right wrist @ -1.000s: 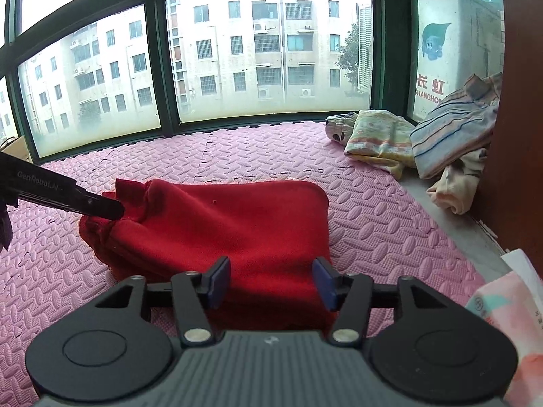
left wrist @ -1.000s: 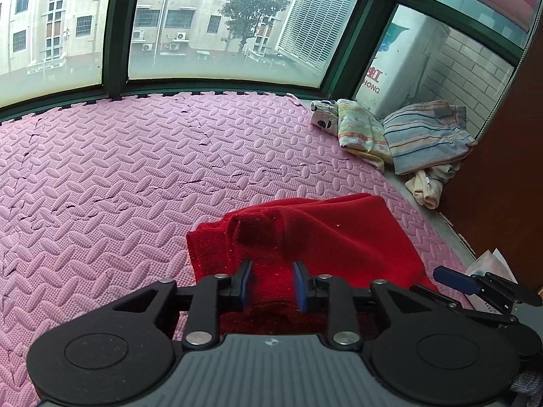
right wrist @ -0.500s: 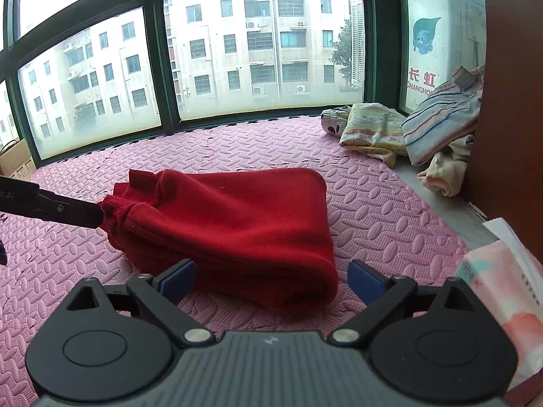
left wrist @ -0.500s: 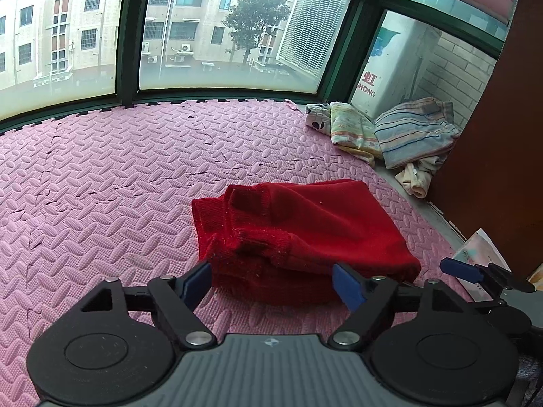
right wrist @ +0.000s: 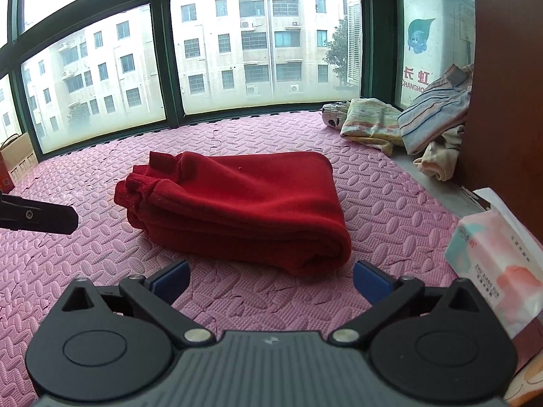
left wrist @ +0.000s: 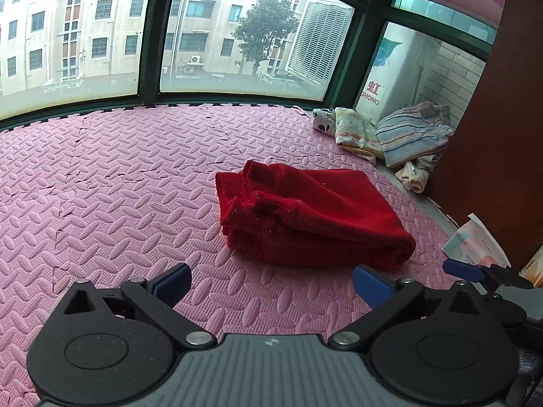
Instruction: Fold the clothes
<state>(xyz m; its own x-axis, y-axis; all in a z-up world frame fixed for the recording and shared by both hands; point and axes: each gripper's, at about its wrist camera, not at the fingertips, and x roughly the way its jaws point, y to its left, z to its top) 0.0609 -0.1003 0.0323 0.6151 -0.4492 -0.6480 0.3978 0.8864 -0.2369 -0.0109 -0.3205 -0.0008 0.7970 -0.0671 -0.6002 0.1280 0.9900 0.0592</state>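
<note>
The red garment [left wrist: 307, 213] [right wrist: 237, 200] lies folded into a thick, layered bundle on the pink foam mat [left wrist: 118, 176] [right wrist: 380, 196], its cuffed ends bunched at the left and its rounded fold toward the right. The left gripper [left wrist: 271, 283] hangs just near of the bundle with its blue-tipped fingers [left wrist: 173, 279] spread wide, touching nothing. The right gripper [right wrist: 269, 279] sits likewise near the bundle's near right edge, its fingers [right wrist: 370, 281] wide apart and holding nothing. At the far right, against the window frame, a pile of other clothes [left wrist: 393, 135] [right wrist: 400, 122] lies in a heap, a striped piece on top. A pack of tissues [right wrist: 499, 254] [left wrist: 475, 244] stands at the near right beside a brown wooden panel [left wrist: 502, 118]. A cardboard box [right wrist: 17, 156] sits at the far left by the window
</note>
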